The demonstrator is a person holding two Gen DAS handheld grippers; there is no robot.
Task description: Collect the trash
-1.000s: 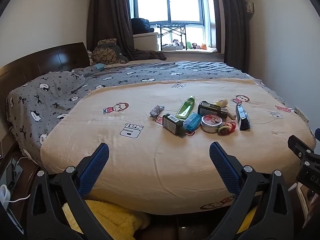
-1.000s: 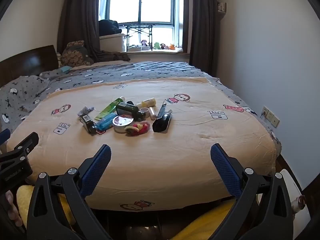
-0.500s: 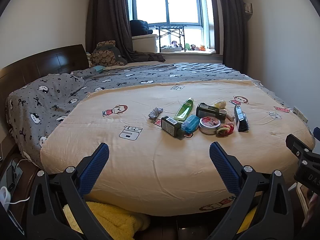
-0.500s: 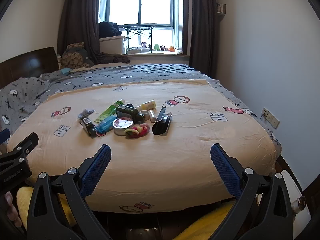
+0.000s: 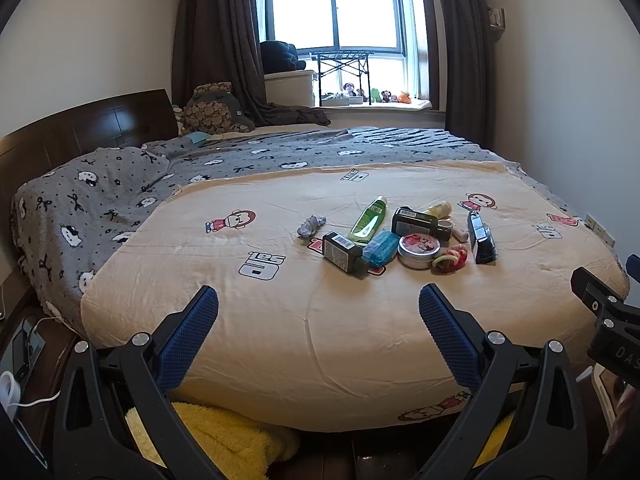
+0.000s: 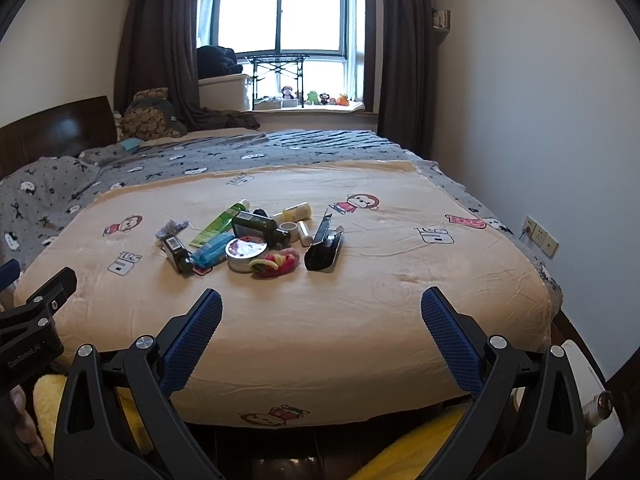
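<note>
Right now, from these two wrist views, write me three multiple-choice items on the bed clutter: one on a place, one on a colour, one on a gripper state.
1. Where does the crumpled wrapper lie in the left wrist view?
A. left end of the pile
B. on the windowsill
C. inside the round tin

2. What colour is the long tube pointing toward the window?
A. red
B. green
C. white

3. How do the left gripper and right gripper stand?
A. both shut on bottles
B. one shut, one open
C. both open, holding nothing

Answers: 1 A, it sits apart, left of the barcoded bottle. 2 B, its body is bright green. 3 C, only bare sheet shows between the blue pads.
</note>
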